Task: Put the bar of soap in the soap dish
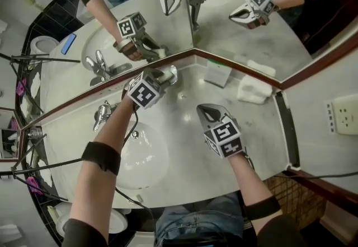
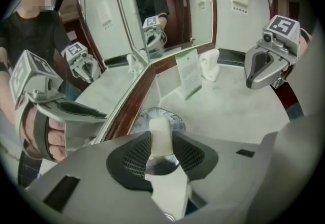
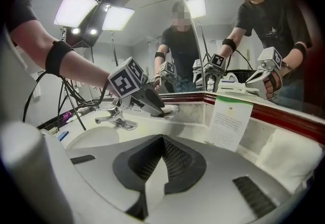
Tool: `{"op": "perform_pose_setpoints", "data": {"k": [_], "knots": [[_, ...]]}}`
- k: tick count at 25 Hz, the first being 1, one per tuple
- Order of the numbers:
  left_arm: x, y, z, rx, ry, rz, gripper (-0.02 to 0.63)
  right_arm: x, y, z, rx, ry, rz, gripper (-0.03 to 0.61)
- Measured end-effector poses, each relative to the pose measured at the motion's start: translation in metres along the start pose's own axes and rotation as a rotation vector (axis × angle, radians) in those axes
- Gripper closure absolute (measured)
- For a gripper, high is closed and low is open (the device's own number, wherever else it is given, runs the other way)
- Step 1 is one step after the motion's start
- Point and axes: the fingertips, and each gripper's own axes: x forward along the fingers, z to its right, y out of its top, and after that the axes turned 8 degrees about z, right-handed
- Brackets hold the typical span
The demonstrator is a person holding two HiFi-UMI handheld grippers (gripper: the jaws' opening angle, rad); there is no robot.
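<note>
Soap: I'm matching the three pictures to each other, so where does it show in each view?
Head view: upper centre, hidden under the left gripper at the dish.
Left gripper view: soap at centre, between the jaws, over the dish.
Right gripper view: centre left, a pale sliver under the left gripper's tips.
Shared landmark: the card standing by the mirror corner.

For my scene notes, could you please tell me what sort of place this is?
Probably a bathroom: a washbasin, a chrome tap beside it, and wall mirrors meeting at a corner.
</note>
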Motion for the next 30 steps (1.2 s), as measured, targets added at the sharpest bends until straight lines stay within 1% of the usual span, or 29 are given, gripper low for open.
{"op": "perform_pose_setpoints", "data": {"k": [4,7,9,12,15,19,21,24,25,26,27,28,30], "knots": [[0.001,-0.001,-0.007,0.003,0.047,0.011,0.485,0.0,-0.004,-0.001,0.001,0.0,-0.006,0.56],[0.008,-0.008,0.003,-0.026,0.012,0.014,0.486,0.001,-0.004,-0.003,-0.001,0.001,-0.008,0.56],[0.006,-0.009,0.007,-0.033,0.004,0.021,0.488,0.001,-0.004,-0.004,-0.001,0.002,-0.009,0.56],[-0.01,0.003,0.011,-0.051,0.025,0.059,0.489,-0.003,-0.002,-0.005,-0.001,0.004,-0.016,0.56],[-0.031,0.012,0.014,-0.104,0.068,0.112,0.489,-0.007,0.004,-0.009,-0.011,0.015,-0.023,0.56],[-0.069,0.034,0.033,-0.215,0.117,0.26,0.491,-0.018,0.015,-0.017,-0.015,0.036,-0.019,0.56],[-0.091,0.039,0.044,-0.283,0.16,0.335,0.492,-0.026,0.021,-0.023,-0.006,0.049,-0.012,0.56],[-0.129,0.046,0.064,-0.406,0.235,0.474,0.501,-0.04,0.035,-0.034,0.008,0.075,0.01,0.56],[-0.143,0.046,0.072,-0.441,0.27,0.516,0.515,-0.045,0.039,-0.04,0.019,0.087,0.018,0.56],[-0.156,0.044,0.079,-0.473,0.311,0.554,0.545,-0.05,0.043,-0.045,0.025,0.097,0.024,0.56],[-0.167,0.042,0.085,-0.502,0.353,0.587,0.596,-0.055,0.044,-0.05,0.024,0.107,0.025,0.56],[-0.176,0.039,0.092,-0.529,0.389,0.615,0.614,-0.059,0.044,-0.053,0.014,0.116,0.021,0.56],[-0.185,0.035,0.101,-0.563,0.429,0.65,0.614,-0.064,0.043,-0.056,-0.017,0.125,0.005,0.56]]}}
